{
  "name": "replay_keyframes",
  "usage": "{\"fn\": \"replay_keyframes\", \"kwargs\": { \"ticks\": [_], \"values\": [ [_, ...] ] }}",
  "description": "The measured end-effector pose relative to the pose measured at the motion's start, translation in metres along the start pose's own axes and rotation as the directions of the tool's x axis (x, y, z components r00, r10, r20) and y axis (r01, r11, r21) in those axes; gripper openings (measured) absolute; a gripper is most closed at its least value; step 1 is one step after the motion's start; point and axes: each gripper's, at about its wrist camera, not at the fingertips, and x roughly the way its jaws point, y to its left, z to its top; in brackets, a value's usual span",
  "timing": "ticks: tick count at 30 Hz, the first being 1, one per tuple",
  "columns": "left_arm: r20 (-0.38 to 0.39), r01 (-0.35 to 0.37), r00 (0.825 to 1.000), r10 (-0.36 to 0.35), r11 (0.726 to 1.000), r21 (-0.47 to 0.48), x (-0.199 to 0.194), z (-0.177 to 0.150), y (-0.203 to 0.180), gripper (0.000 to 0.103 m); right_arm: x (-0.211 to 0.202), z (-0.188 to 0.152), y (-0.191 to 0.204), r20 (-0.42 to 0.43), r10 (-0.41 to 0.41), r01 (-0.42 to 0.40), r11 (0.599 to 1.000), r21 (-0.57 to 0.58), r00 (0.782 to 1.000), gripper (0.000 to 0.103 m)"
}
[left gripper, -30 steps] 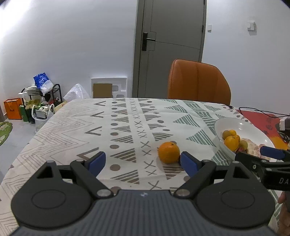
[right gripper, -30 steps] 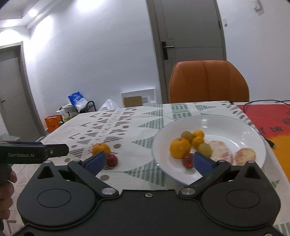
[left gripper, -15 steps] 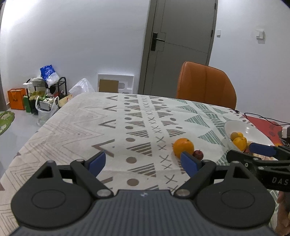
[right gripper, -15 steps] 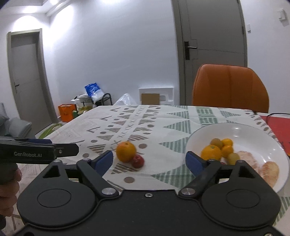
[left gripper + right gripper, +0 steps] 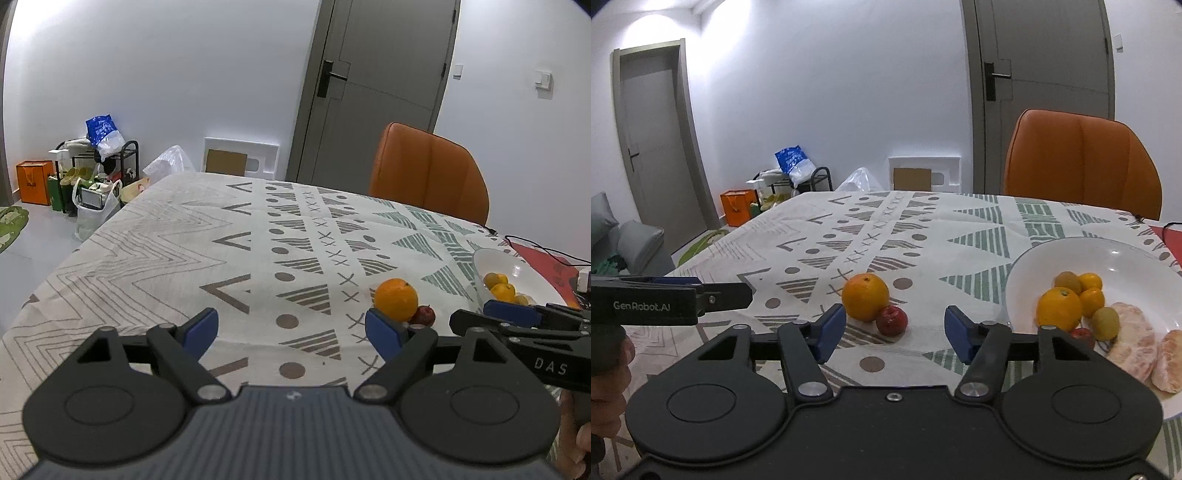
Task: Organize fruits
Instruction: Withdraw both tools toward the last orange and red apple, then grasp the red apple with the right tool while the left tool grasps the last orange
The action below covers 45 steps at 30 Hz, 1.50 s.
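Note:
An orange (image 5: pixel 865 301) and a small red fruit (image 5: pixel 892 320) lie touching on the patterned tablecloth (image 5: pixel 923 229), left of a white bowl (image 5: pixel 1123 251). The bowl holds an orange (image 5: pixel 1058 309), small citrus, green fruits and peeled segments (image 5: pixel 1134 339). My right gripper (image 5: pixel 895 333) is open and empty, just short of the loose pair. My left gripper (image 5: pixel 291 332) is open and empty over the cloth; the orange (image 5: pixel 396 299) and red fruit (image 5: pixel 424 315) sit by its right fingertip (image 5: pixel 382 334). The bowl (image 5: pixel 495 262) shows at the right.
An orange chair (image 5: pixel 1082 162) stands at the table's far side. A black cable (image 5: pixel 543 251) and a red mat (image 5: pixel 546 262) lie at the right edge. Bags and a rack (image 5: pixel 92 173) stand on the floor at the left.
Both grippers have drawn back and swung left. The loose orange and red fruit now sit between the right gripper's fingers instead of the bowl. No fruit has moved.

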Motion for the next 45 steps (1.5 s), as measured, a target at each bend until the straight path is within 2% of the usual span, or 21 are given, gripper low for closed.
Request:
{"fn": "replay_keyframes", "kwargs": {
  "ticks": [7,13,20,22,23,24,37,45],
  "values": [
    [-0.006,0.009,1.0,-0.009,1.0,-0.006,0.007,0.001,0.005,0.084,0.014,0.003,0.003,-0.027,0.008,-0.009,1.0,-0.019,1.0,0.054],
    [-0.012,0.004,1.0,-0.004,1.0,-0.017,0.012,0.001,0.011,0.083,0.028,0.004,0.005,-0.056,0.009,-0.011,0.999,-0.037,0.998,0.044],
    [-0.016,-0.011,1.0,0.011,0.999,-0.038,0.016,0.003,0.022,0.083,0.046,0.004,0.008,-0.08,-0.018,0.013,0.998,-0.068,0.997,0.04],
    [-0.017,-0.013,1.0,0.012,0.999,-0.038,0.016,0.003,0.022,0.083,0.05,0.003,0.009,-0.09,-0.017,0.01,0.997,-0.074,0.996,0.035],
    [-0.016,-0.014,1.0,0.013,0.999,-0.036,0.016,0.004,0.022,0.083,0.051,0.002,0.009,-0.095,-0.014,0.007,0.997,-0.074,0.995,0.026],
    [-0.016,-0.014,1.0,0.014,0.999,-0.034,0.016,0.004,0.022,0.083,0.052,0.002,0.008,-0.102,-0.011,0.003,0.997,-0.073,0.995,0.023],
    [-0.013,0.029,0.999,-0.029,0.999,0.02,0.02,0.009,-0.004,0.078,0.018,0.009,-0.001,-0.026,-0.002,0.001,0.999,-0.039,1.0,0.022],
    [-0.016,0.055,0.998,-0.054,0.997,0.059,0.026,0.01,-0.026,0.078,0.001,0.01,-0.018,0.003,-0.026,0.026,1.0,-0.007,1.0,0.022]
  ]
}}
